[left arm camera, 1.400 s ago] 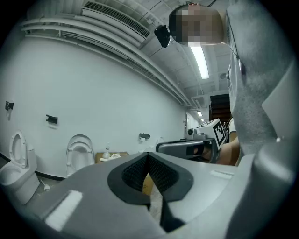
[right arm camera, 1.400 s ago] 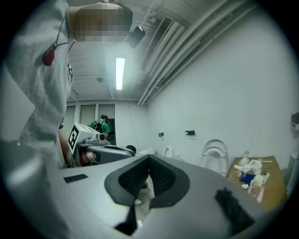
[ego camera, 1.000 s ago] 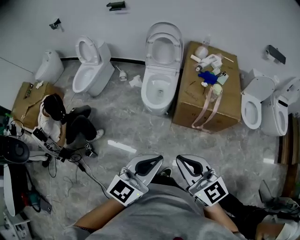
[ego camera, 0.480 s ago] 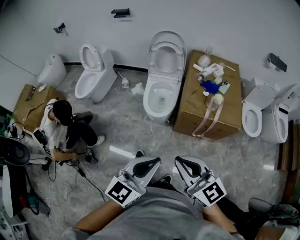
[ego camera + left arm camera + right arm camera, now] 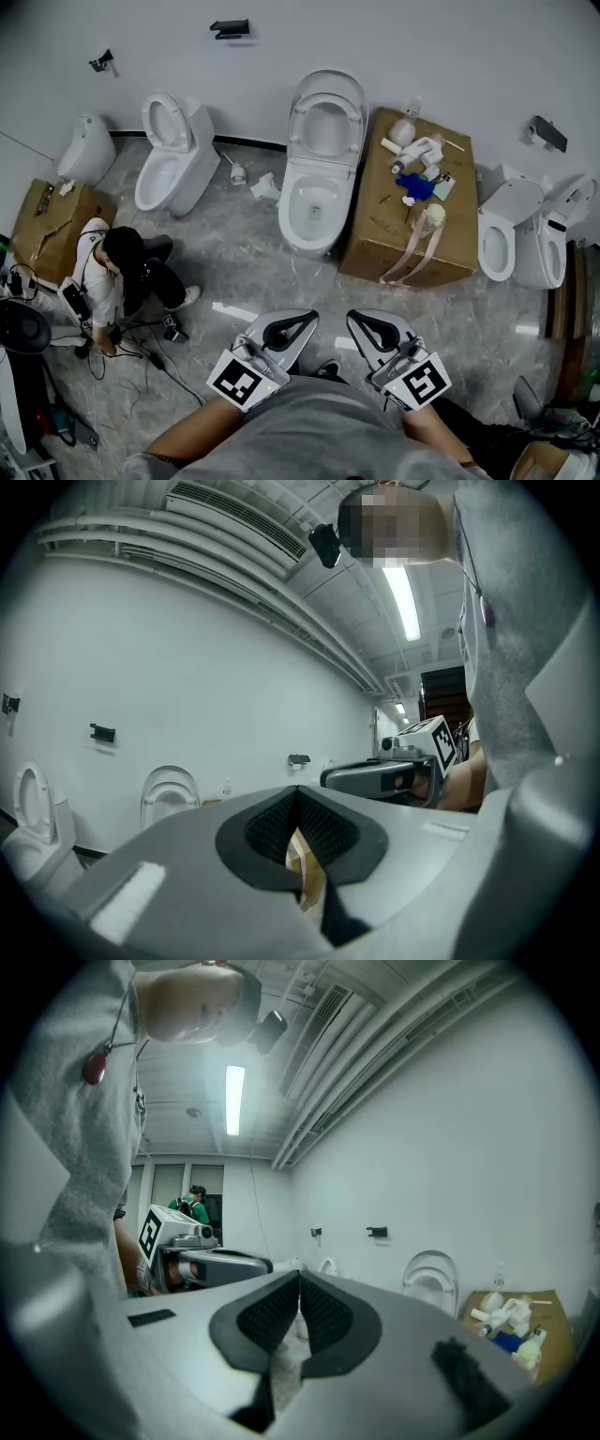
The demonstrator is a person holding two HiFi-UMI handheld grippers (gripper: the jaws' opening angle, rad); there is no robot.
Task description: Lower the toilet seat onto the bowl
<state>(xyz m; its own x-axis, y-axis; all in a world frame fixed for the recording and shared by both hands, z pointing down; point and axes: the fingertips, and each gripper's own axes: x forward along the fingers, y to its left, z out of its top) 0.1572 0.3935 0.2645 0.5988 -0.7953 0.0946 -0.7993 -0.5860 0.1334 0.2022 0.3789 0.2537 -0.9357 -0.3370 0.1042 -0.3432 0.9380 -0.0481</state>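
Note:
The middle white toilet stands against the far wall with its seat (image 5: 326,117) raised upright above the bowl (image 5: 314,202). Both grippers are held close to my body, well short of that toilet. My left gripper (image 5: 305,319) is shut with nothing between its jaws. My right gripper (image 5: 354,319) is shut and empty too. In the left gripper view, the raised seat (image 5: 169,794) shows far off, beyond the shut jaw tips (image 5: 297,789). In the right gripper view, the raised seat (image 5: 430,1279) shows far beyond that gripper's shut tips (image 5: 300,1277).
A cardboard box (image 5: 375,234) with bottles and straps on top stands right of the middle toilet. Another toilet (image 5: 173,155) stands to the left, and two more (image 5: 511,230) to the right. A person (image 5: 117,272) sits on the marble floor at left among cables.
The head view has shifted, so the toilets sit slightly lower and further left in the picture. The seated person has shifted position on the floor. Both grippers stay shut near my body.

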